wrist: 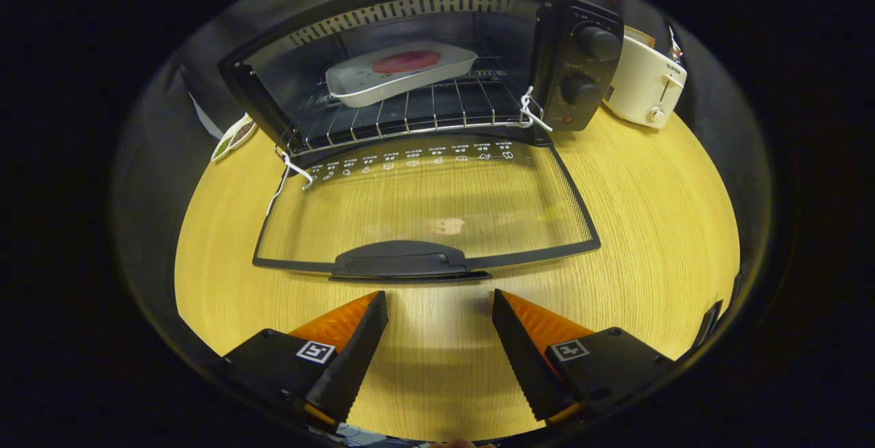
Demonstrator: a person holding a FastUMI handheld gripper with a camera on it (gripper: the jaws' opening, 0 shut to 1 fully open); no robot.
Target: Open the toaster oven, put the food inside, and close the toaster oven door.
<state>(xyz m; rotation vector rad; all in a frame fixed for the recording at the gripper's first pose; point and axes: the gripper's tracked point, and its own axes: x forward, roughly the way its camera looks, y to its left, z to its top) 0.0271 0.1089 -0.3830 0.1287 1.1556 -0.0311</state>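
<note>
A black toaster oven (pixel 577 65) stands at the back of the wooden table (pixel 656 229). Its glass door (pixel 424 208) is folded down flat toward me, with the black handle (pixel 403 260) at the near edge. Inside, a white tray (pixel 400 75) carrying a red piece of food (pixel 407 61) rests on the wire rack (pixel 410 116). My gripper (pixel 439 299) is open, with nothing between its fingers. The fingertips sit just short of the door handle, apart from it.
A white pop-up toaster (pixel 646 85) stands to the right of the oven. A small packet (pixel 234 137) lies at the oven's left. Two knobs (pixel 597 43) sit on the oven's right panel. Bare table surface stretches to the right of the door.
</note>
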